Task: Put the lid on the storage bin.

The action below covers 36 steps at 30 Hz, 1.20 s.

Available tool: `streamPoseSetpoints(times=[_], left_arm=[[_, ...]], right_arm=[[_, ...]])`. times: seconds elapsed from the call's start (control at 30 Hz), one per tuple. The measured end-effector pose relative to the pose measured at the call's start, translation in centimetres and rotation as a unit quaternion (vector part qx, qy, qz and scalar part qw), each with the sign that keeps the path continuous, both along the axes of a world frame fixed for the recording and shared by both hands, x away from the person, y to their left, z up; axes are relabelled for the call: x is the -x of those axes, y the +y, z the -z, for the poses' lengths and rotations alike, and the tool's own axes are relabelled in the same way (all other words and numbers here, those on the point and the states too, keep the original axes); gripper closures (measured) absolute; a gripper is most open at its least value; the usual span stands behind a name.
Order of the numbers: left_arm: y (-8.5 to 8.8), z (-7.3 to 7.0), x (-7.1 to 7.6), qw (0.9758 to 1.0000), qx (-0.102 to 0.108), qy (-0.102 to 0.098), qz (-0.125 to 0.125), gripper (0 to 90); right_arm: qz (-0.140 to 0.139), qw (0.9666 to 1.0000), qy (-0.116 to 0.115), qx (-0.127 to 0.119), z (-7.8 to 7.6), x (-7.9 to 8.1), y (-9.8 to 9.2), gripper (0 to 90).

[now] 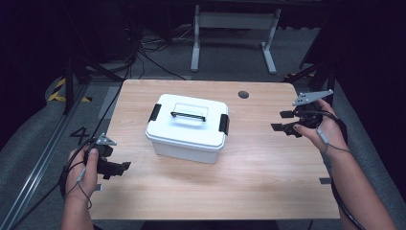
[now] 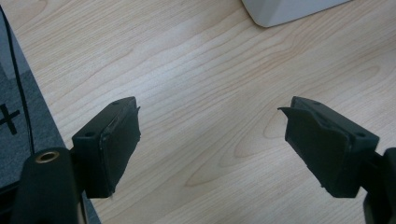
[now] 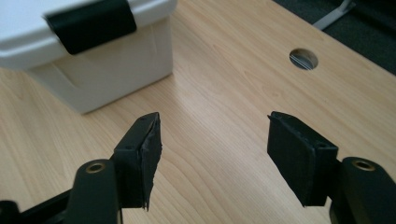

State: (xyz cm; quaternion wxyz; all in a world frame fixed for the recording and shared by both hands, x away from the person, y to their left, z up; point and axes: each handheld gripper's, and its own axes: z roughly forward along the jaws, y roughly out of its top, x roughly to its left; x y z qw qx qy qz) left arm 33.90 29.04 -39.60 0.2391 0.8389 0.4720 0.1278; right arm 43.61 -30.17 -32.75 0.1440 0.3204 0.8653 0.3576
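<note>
A white lidded box [image 1: 187, 127] with a black handle [image 1: 188, 115] and black side latches stands in the middle of the wooden table [image 1: 268, 177]. My left gripper [image 1: 116, 169] rests low at the table's front left, open, with bare wood between its jaws [image 2: 212, 140]; a corner of the box [image 2: 289, 9] lies ahead of it. My right gripper [image 1: 282, 120] hovers at the right side of the table, open and empty, pointing toward the box. In the right gripper view the box [image 3: 88, 60] and its black latch [image 3: 91, 23] lie ahead of the gripper [image 3: 215, 144].
A round cable hole [image 1: 243, 94] is in the table's far right part, cable hole [image 3: 303, 59] near my right gripper. Grey floor with cables and a white stand [image 1: 233, 33] lie beyond the far edge. The floor at left bears a black mark [image 1: 79, 134].
</note>
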Motion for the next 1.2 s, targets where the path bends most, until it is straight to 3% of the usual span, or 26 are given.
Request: streamPoseSetpoints(times=[0.37,0.47,0.87,1.07,1.13,1.2], left_arm=[[-0.4,0.4,-0.1,1.0,0.004,0.001,0.001,18.5],[-0.4,0.4,-0.2,1.0,0.003,0.002,0.004,18.6],[-0.4,0.3,-0.1,1.0,0.006,0.001,0.001,18.4],[-0.4,0.3,-0.1,1.0,0.001,0.0,0.004,18.4],[-0.5,0.4,-0.1,1.0,0.001,0.002,0.004,18.3],[-0.5,0.4,-0.2,1.0,-0.004,0.004,0.006,18.2]], right_arm=[[0.02,0.9996,0.02,-0.004,5.3,0.3,-1.2,35.1],[0.024,0.9993,0.026,0.008,6.4,0.5,-1.2,34.4],[0.034,0.9981,0.049,-0.013,9.5,1.2,-1.5,34.2],[0.04,0.997,0.061,0.027,11.2,1.3,-1.7,34.2],[0.04,0.9952,0.08,0.038,11.6,1.2,-1.9,34.0],[0.042,0.9942,0.082,0.055,11.9,1.2,-2.1,34.0]])
